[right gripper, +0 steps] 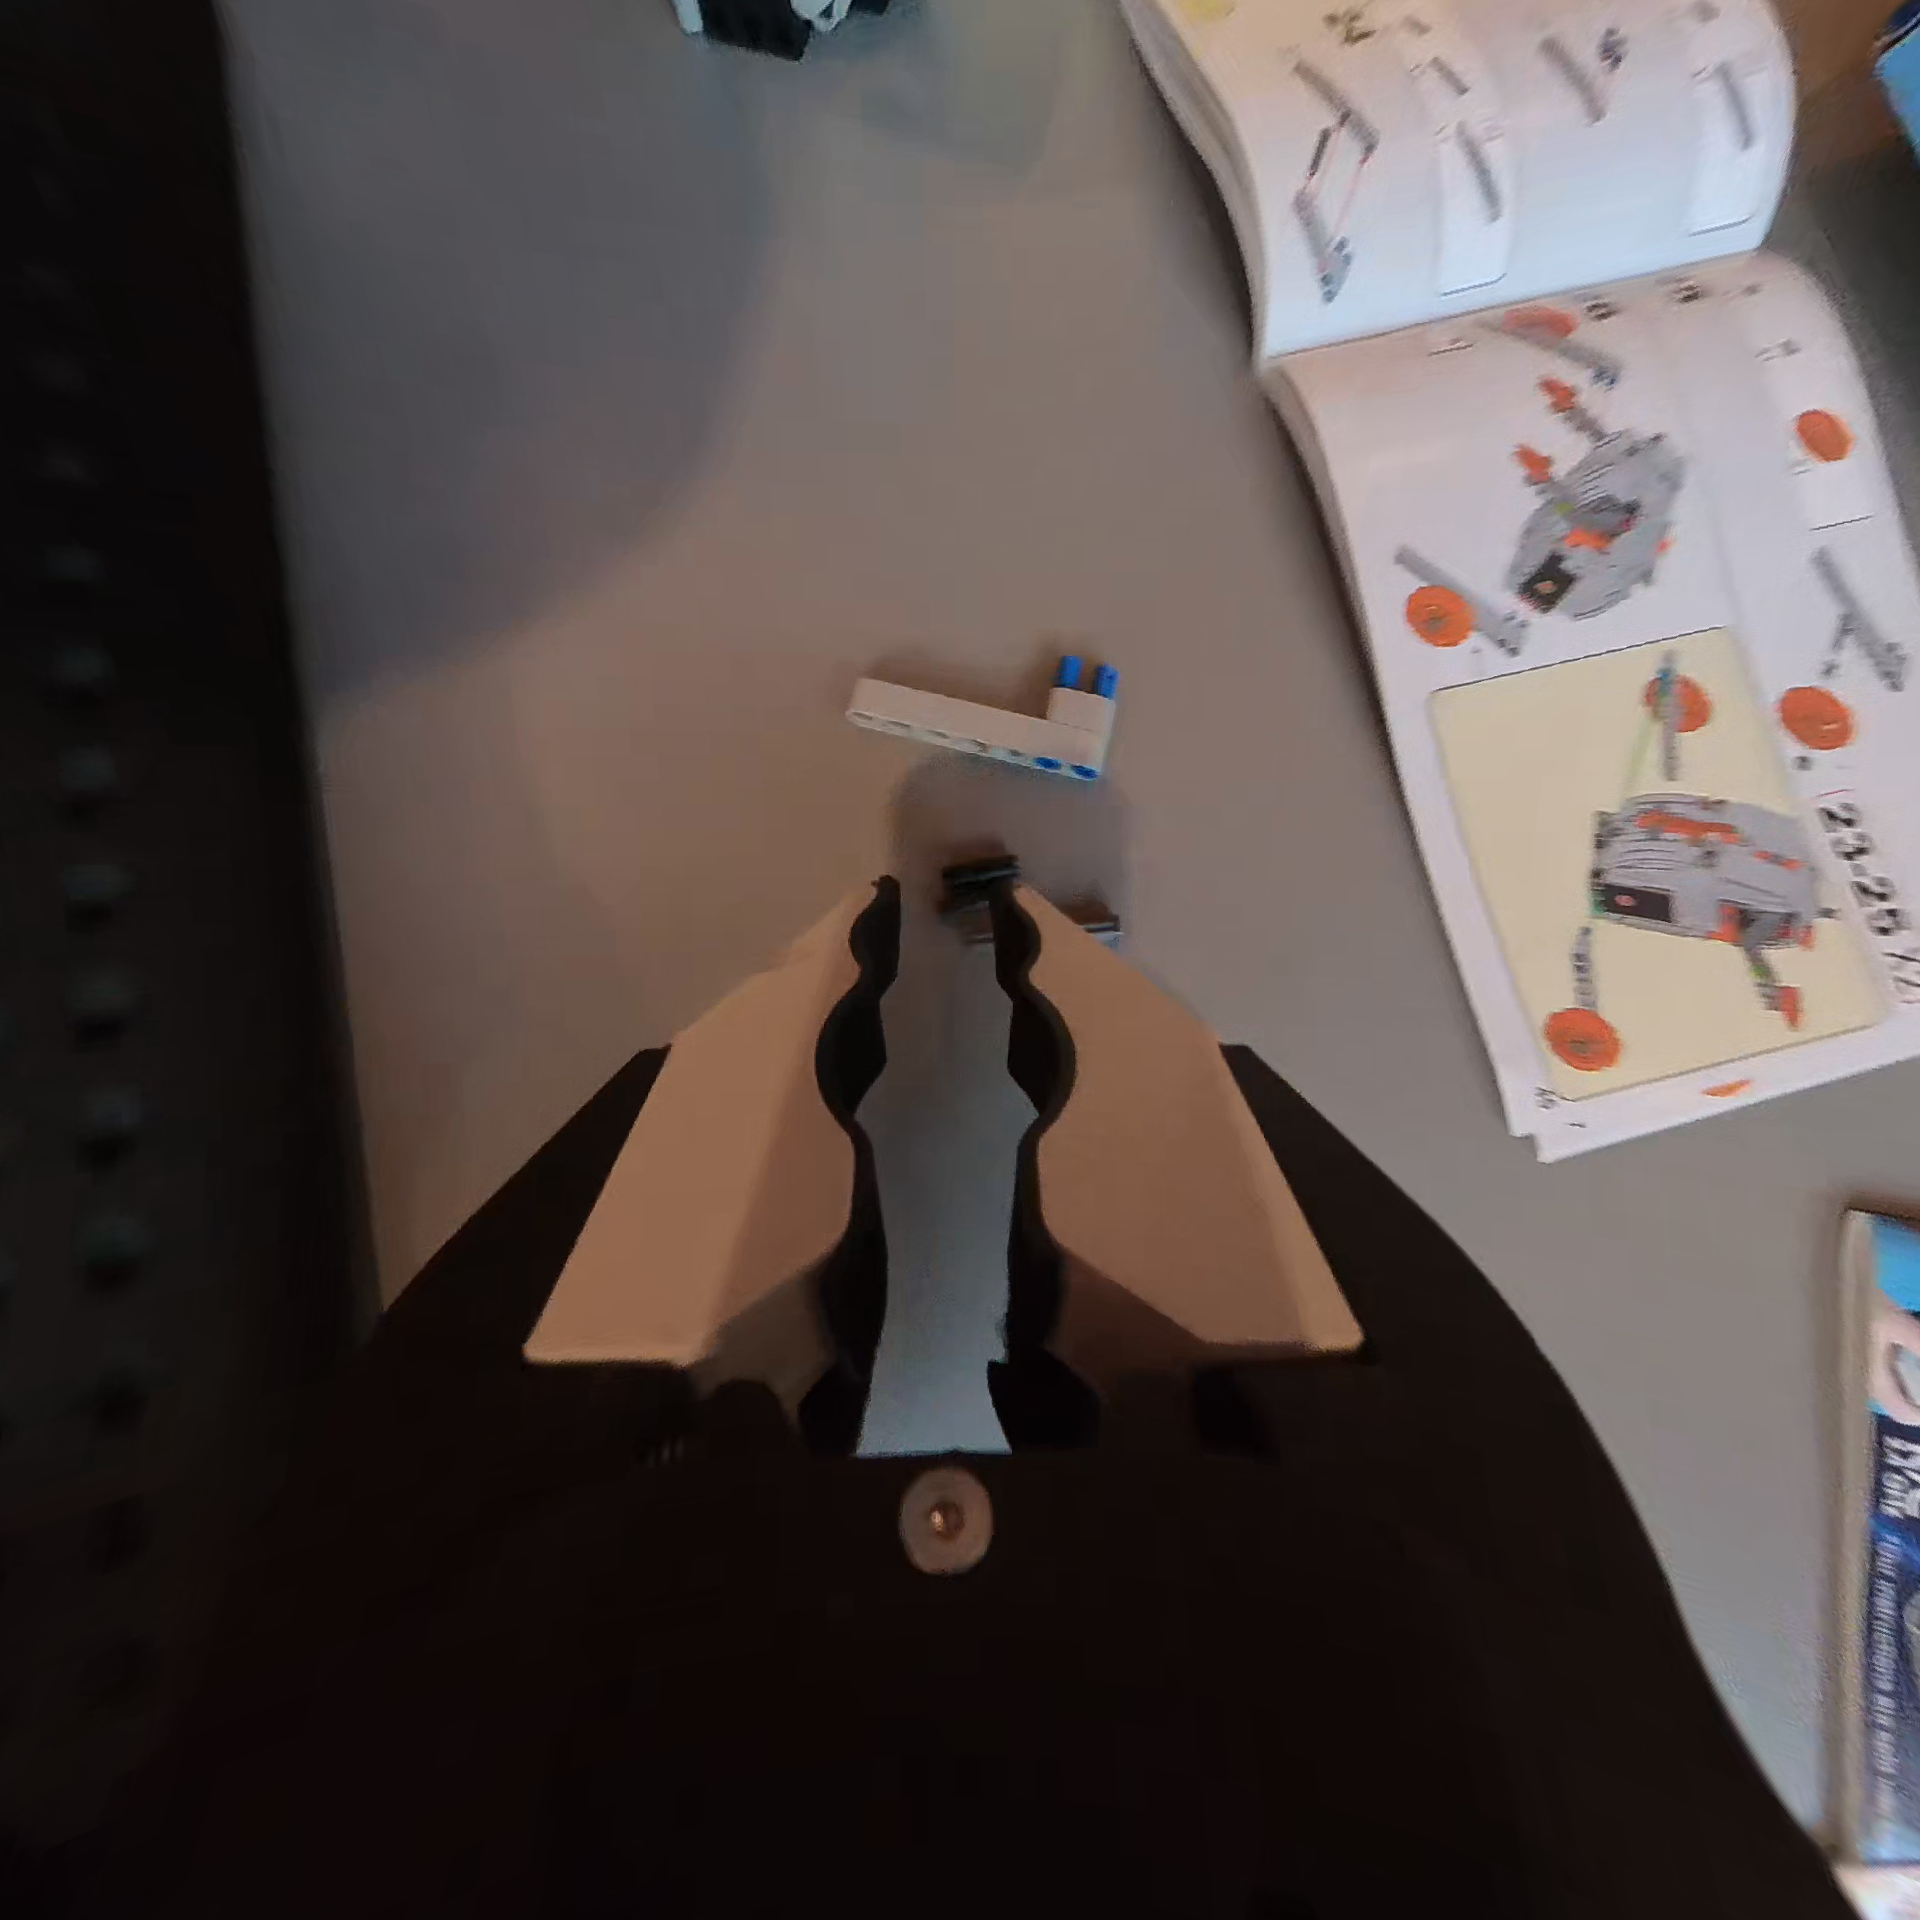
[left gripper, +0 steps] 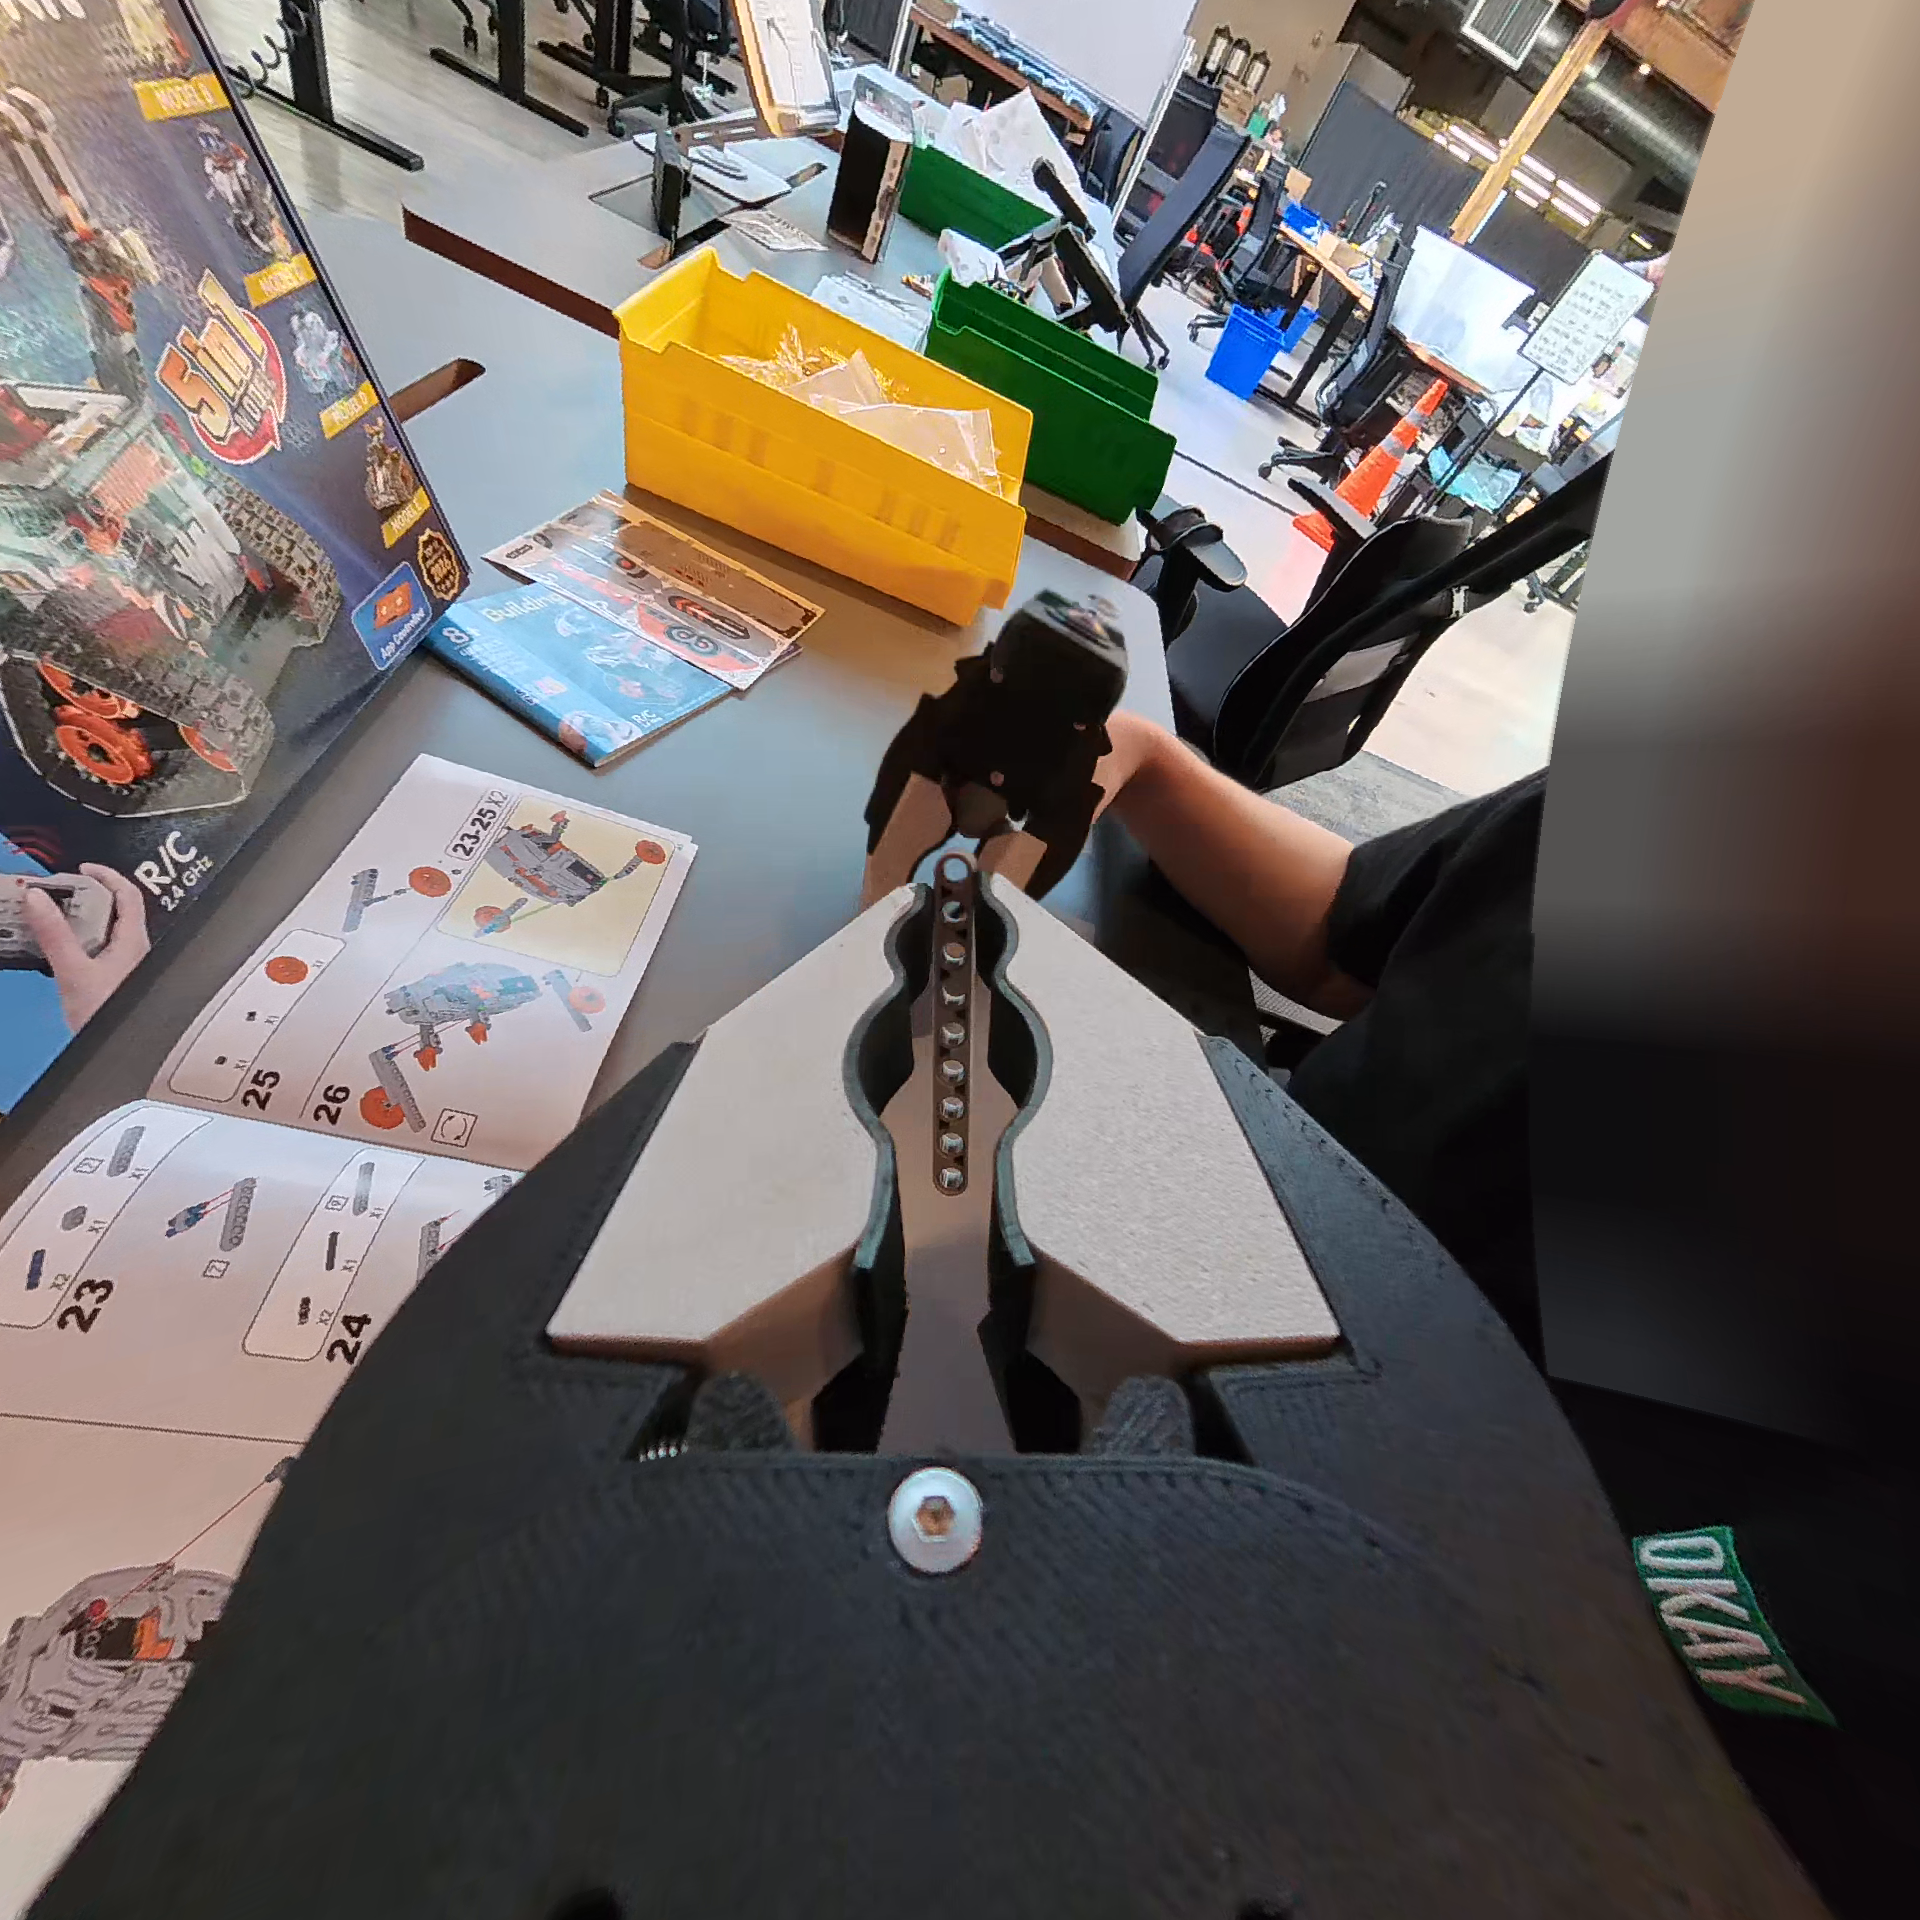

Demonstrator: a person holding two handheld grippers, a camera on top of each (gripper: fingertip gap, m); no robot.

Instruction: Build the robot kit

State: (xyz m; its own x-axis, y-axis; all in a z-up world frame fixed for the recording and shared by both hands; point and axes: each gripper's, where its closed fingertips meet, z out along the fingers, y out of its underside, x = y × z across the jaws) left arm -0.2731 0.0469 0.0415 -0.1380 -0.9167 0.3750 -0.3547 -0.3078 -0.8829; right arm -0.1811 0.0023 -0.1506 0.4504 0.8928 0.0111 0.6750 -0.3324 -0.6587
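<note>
My left gripper (left gripper: 951,888) is shut on a long grey beam with a row of holes (left gripper: 951,1039), which lies lengthwise between the fingers above the grey table (left gripper: 790,790). My right gripper (right gripper: 948,902) is open, with its tips low over the table (right gripper: 623,520). A small black piece (right gripper: 977,883) lies at its right fingertip. Just beyond lies a white beam with blue pins (right gripper: 977,727). The right gripper also shows in the left wrist view (left gripper: 987,831), held by a person's hand, just past the beam's tip.
An open instruction booklet (left gripper: 416,966) (right gripper: 1558,623) lies beside both grippers. A large toy box (left gripper: 156,468) stands at the left. A yellow bin (left gripper: 748,457), green bins (left gripper: 1049,384), a blue booklet (left gripper: 582,675) and a sticker sheet (left gripper: 665,582) lie farther back. An office chair (left gripper: 1351,644) stands past the table edge. Some 20 cm of space lies between my two pairs of fingers.
</note>
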